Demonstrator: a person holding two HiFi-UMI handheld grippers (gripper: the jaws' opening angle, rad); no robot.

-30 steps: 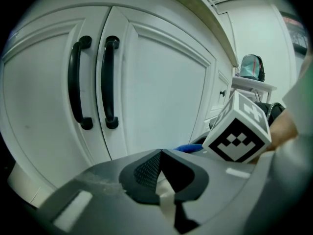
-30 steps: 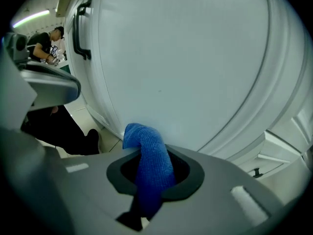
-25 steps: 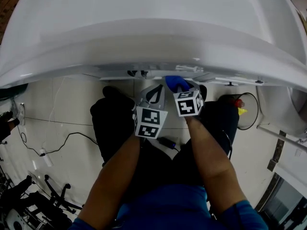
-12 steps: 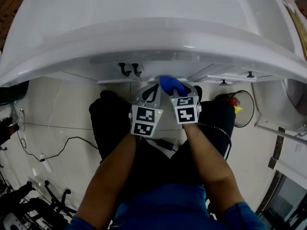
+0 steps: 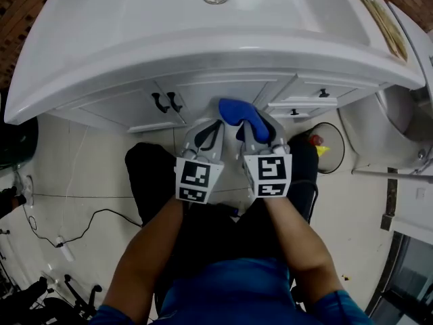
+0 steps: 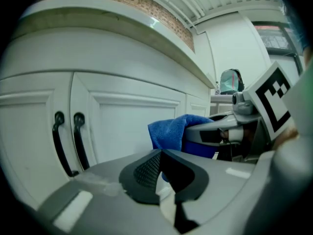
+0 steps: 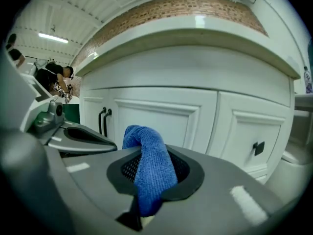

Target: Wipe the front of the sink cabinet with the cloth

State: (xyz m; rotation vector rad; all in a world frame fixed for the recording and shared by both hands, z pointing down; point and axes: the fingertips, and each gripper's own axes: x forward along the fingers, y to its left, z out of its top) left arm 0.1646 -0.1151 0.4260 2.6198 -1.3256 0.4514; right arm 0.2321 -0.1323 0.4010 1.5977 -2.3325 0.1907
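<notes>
The white sink cabinet (image 5: 223, 90) stands under the basin, with two black door handles (image 5: 166, 102) left of centre and drawer knobs (image 5: 323, 93) to the right. My right gripper (image 5: 252, 128) is shut on a blue cloth (image 5: 237, 112), which bulges out of the jaws close to the middle door panel. In the right gripper view the cloth (image 7: 151, 165) drapes over the shut right gripper (image 7: 146, 180), a short way from the cabinet front (image 7: 161, 116). My left gripper (image 5: 208, 130) sits beside it, shut and empty. In the left gripper view the left gripper (image 6: 159, 155) faces the door handles (image 6: 68, 141).
The sink rim (image 5: 135, 53) overhangs the cabinet. A white fixture (image 5: 399, 120) stands at the right. A black ring with red and yellow bits (image 5: 325, 147) lies on the tiled floor. Cables (image 5: 67, 215) trail at the left. A person (image 7: 56, 77) is far off.
The cabinet doors and drawers have come out from under the sink rim into view. Both grippers, side by side, now sit lower against the front. The cloth stays in the right gripper.
</notes>
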